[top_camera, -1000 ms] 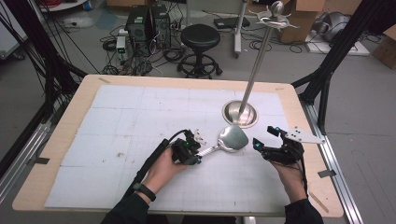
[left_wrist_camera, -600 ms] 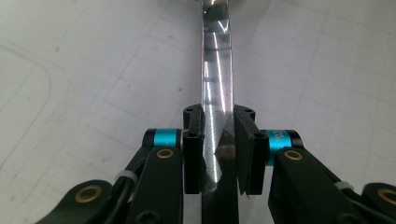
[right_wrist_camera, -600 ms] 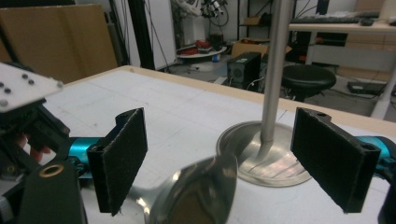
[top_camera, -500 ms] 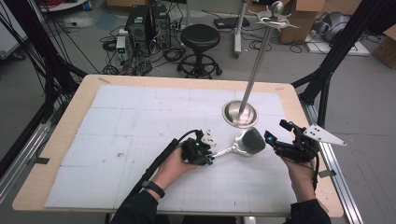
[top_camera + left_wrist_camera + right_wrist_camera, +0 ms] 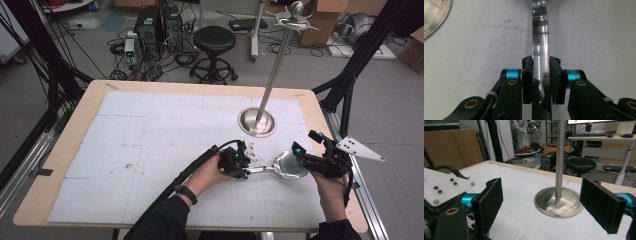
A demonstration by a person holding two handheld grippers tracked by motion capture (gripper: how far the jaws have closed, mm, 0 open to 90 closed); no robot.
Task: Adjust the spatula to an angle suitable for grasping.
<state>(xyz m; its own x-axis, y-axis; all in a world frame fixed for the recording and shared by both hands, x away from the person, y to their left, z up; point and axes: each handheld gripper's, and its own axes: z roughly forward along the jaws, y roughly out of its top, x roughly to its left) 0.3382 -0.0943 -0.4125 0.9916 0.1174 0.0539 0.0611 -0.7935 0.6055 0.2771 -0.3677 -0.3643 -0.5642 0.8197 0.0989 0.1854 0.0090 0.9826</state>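
No legible text, label or number anywhere

Shiny steel ladle with long flat handle (image 5: 280,166): carried rightward across the white gridded mat, bowl now right of and nearer than the round metal stand base (image 5: 256,122), formerly just below it. Left gripper (image 5: 239,164): shifted right with the clamped handle. Right gripper (image 5: 312,150): lifted from the mat, turned, jaws wide, beside the bowl

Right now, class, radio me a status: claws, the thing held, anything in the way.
Left claw shut on ladle handle. Right claw open, holding nothing. Steel stand on table beyond the ladle bowl.
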